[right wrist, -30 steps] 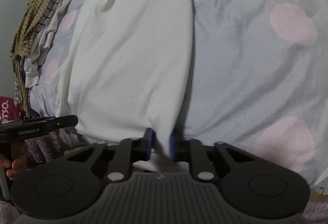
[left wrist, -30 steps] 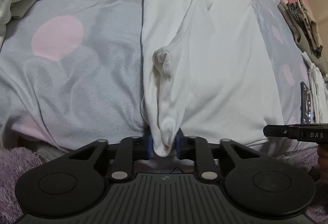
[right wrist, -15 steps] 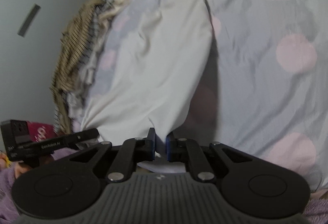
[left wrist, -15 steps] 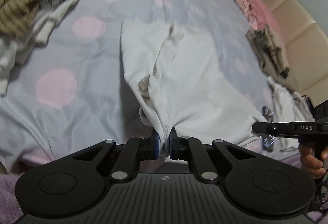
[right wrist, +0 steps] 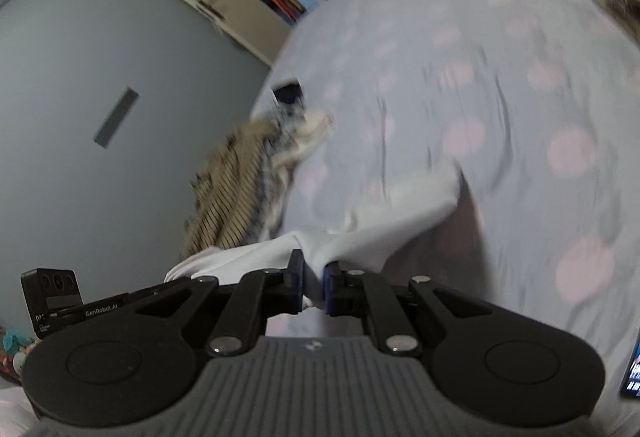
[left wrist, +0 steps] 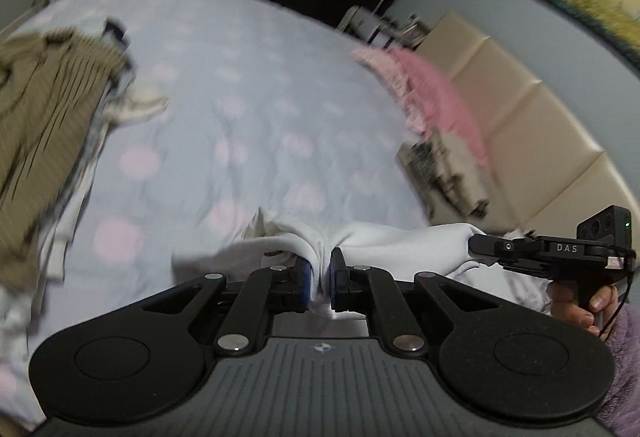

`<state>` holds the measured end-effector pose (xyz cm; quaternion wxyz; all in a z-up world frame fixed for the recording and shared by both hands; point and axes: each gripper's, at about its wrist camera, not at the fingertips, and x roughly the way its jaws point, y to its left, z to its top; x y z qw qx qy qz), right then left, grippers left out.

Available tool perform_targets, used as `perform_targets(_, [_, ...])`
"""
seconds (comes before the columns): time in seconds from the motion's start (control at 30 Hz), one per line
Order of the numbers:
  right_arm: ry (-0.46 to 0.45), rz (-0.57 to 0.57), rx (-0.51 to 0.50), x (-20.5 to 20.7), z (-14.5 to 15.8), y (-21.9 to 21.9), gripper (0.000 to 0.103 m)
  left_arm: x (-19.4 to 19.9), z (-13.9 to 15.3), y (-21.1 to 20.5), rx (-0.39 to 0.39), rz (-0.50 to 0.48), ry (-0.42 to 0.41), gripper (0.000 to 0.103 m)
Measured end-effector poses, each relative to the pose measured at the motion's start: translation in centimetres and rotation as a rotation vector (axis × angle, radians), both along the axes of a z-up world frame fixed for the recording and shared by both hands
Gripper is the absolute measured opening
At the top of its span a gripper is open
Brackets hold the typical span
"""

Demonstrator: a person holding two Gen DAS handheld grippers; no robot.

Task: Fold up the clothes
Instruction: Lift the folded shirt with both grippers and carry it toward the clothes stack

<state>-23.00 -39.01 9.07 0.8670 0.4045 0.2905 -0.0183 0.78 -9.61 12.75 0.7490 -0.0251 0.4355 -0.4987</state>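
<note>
A white garment (left wrist: 384,241) is held up off the bed by both grippers. My left gripper (left wrist: 320,283) is shut on a bunched edge of it. The right gripper shows at the right of the left wrist view (left wrist: 480,251), pinching another corner. In the right wrist view my right gripper (right wrist: 313,287) is shut on the white garment (right wrist: 400,213), which hangs over the bed; the left gripper's body (right wrist: 60,305) shows at the left. Most of the garment is hidden below the grippers.
The bed has a grey sheet with pink dots (left wrist: 248,85). A pile of striped tan and white clothes (left wrist: 44,125) lies at its left. Pink and patterned clothes (left wrist: 436,117) lie at the right by a beige headboard (left wrist: 532,125). A grey wall (right wrist: 100,77) stands to the left.
Both grippers have risen and tilted up, lifting the white garment off the sheet. It lay flat a second ago; now only its top edge shows, stretched between them.
</note>
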Motion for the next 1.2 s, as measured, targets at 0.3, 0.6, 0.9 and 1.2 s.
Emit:
perform_targets(0.3, [-0.081,-0.108,-0.090,-5.5,8.7,-1.8,0.011,-2.0,6.1,-4.2,-0.119,-0.144,0.007,0.007])
perform_targets(0.6, [-0.032,-0.313,-0.233,-15.5,13.0,-3.6,0.011,-7.8,7.3,-13.4,-0.154,-0.373,0.023,0.006])
perform_targets(0.9, [0.042,-0.536,-0.299,-23.0,14.2,-10.1,0.011,-12.9,5.9,-26.0,-0.164,-0.520,0.090,0.006])
perform_targets(1.2, [0.129,-0.645,-0.345,-24.1,12.6,-22.6,0.010,-15.4,3.5,-38.0,-0.114,-0.513,0.133,0.006])
